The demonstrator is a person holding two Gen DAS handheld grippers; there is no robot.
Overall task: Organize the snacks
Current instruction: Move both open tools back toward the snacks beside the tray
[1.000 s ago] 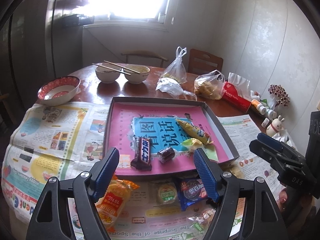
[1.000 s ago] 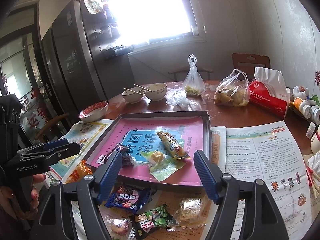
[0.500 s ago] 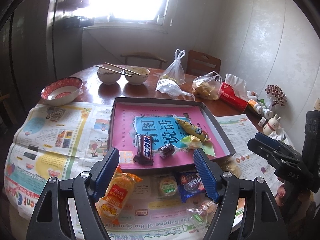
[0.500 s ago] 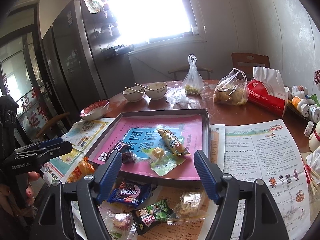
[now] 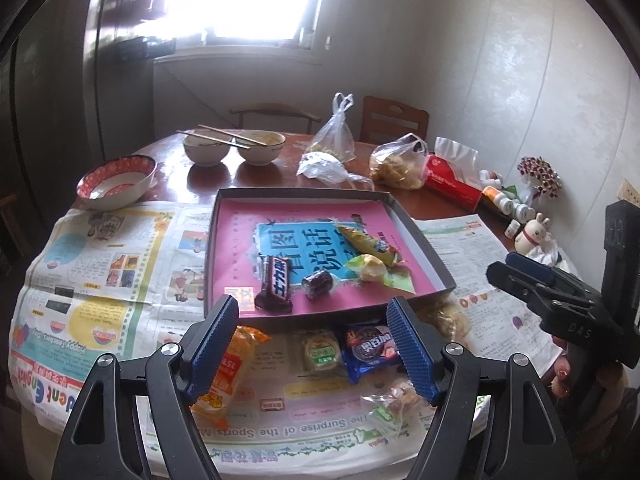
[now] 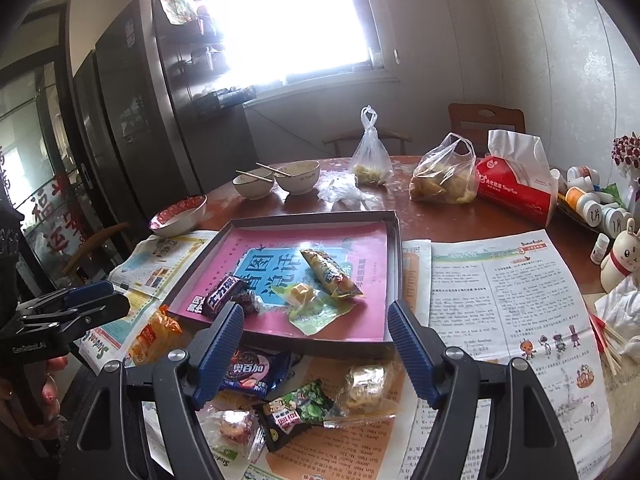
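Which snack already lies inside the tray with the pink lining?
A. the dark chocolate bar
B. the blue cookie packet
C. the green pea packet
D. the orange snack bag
A: the dark chocolate bar lies on the pink lining of the tray; the other three lie on the newspaper in front of it.

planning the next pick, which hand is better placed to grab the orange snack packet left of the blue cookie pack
Left. The orange plastic snack packet lies right under the open left hand-held gripper; the right hand-held gripper sits farther away.

My two wrist cameras look forward and down past each gripper, near the tabletop [image 5: 416,200], sharing the tray [image 5: 420,236] ahead.
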